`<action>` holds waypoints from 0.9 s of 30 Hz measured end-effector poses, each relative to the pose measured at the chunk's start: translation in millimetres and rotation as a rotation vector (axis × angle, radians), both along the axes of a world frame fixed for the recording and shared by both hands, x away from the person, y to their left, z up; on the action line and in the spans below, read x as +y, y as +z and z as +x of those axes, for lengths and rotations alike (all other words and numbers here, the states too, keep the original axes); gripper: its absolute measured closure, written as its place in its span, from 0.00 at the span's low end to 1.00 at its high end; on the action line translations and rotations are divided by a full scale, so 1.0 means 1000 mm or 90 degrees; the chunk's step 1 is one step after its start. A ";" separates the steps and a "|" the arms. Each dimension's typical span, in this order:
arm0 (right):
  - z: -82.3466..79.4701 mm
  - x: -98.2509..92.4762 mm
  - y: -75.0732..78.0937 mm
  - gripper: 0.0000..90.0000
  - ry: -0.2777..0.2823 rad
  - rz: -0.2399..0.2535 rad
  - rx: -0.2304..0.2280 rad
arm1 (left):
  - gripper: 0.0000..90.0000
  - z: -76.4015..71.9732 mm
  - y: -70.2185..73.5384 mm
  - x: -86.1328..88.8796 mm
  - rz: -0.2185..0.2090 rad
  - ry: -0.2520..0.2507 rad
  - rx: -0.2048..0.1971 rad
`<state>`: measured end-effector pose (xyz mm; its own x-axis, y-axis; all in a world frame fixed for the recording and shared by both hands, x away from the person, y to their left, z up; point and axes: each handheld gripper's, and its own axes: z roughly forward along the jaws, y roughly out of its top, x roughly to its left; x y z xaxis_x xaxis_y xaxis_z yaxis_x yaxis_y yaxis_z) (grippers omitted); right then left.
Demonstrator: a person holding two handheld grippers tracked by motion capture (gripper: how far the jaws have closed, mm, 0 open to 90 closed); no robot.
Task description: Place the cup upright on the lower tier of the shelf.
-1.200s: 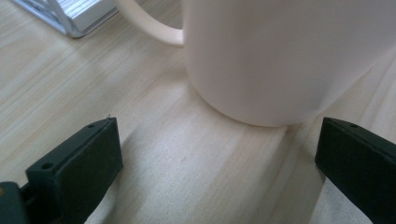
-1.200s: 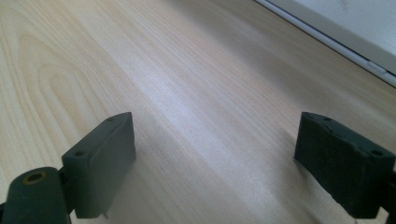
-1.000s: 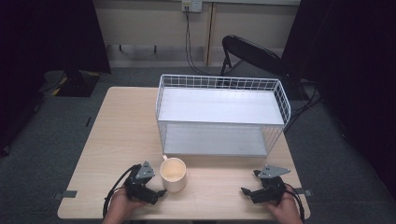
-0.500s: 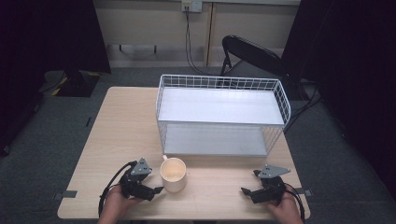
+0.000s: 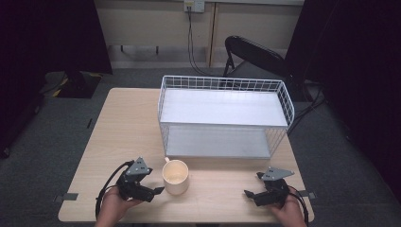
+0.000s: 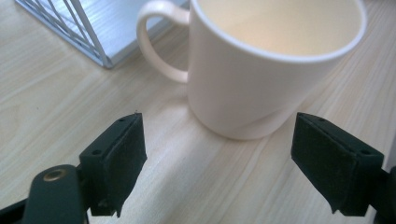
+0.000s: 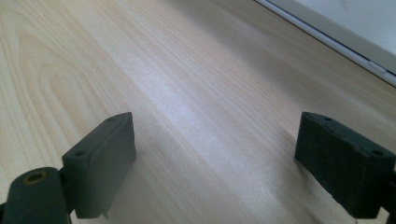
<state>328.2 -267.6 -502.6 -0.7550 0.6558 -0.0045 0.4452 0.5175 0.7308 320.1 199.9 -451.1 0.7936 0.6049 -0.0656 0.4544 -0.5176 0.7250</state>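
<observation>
A cream mug [image 5: 175, 177] stands upright on the wooden table [image 5: 123, 127] near its front edge, handle toward the rack. My left gripper [image 5: 158, 191] lies just left of the mug, open, its jaws wide apart and short of the mug's base. In the left gripper view the mug [image 6: 261, 60] stands close ahead of the gripper [image 6: 233, 165], beyond the fingertips. My right gripper [image 5: 248, 194] rests at the front right of the table, open, with bare wood between its jaws [image 7: 219, 163].
A white wire rack [image 5: 224, 118] with two shelves stands on the far half of the table; its lower corner [image 6: 70, 28] is just behind the mug. A black folding chair [image 5: 255, 54] stands beyond the table. Cables trail from both grippers.
My left gripper has pulled back slightly to the left, away from the mug. The right gripper and the mug have stayed in place.
</observation>
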 end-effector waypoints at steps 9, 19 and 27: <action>0.000 0.000 0.000 0.13 -0.002 0.000 0.000 | 0.19 0.000 0.018 -0.004 -0.043 0.001 -0.014; 0.000 0.000 0.000 0.13 -0.003 0.000 -0.001 | 0.21 0.002 0.024 -0.013 -0.039 0.013 -0.016; 0.000 0.000 0.000 0.13 -0.003 0.000 -0.001 | 0.20 0.006 0.026 -0.016 -0.040 0.019 -0.012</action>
